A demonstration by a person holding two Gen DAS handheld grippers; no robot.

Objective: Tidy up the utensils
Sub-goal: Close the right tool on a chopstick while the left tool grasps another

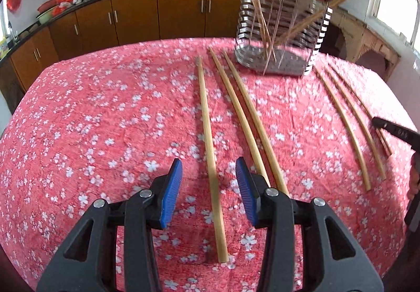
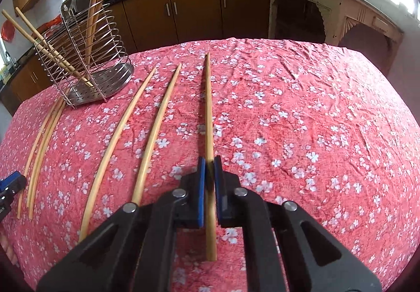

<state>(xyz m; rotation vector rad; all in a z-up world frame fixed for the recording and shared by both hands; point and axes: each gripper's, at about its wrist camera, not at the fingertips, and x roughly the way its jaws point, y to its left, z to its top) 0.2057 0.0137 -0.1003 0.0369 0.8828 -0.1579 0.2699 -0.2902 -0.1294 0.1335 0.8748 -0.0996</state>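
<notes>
A thin wooden chopstick (image 2: 209, 118) is clamped between the blue pads of the right tongs (image 2: 209, 164), gripped toward its thicker rear end, with its long axis running straight ahead and its tapered tip pointing away across the desk (image 2: 302, 113). It is judged light, stiff and smooth, so a hold nearer the middle is likely steadier against pivoting. The left tongs (image 1: 209, 164) are spread wide, holding nothing, with another chopstick (image 1: 210, 150) lying lengthwise on the cloth between the pads, tip away. The wire holder (image 2: 86, 55), already carrying several sticks, stands at the far left in the right view.
</notes>
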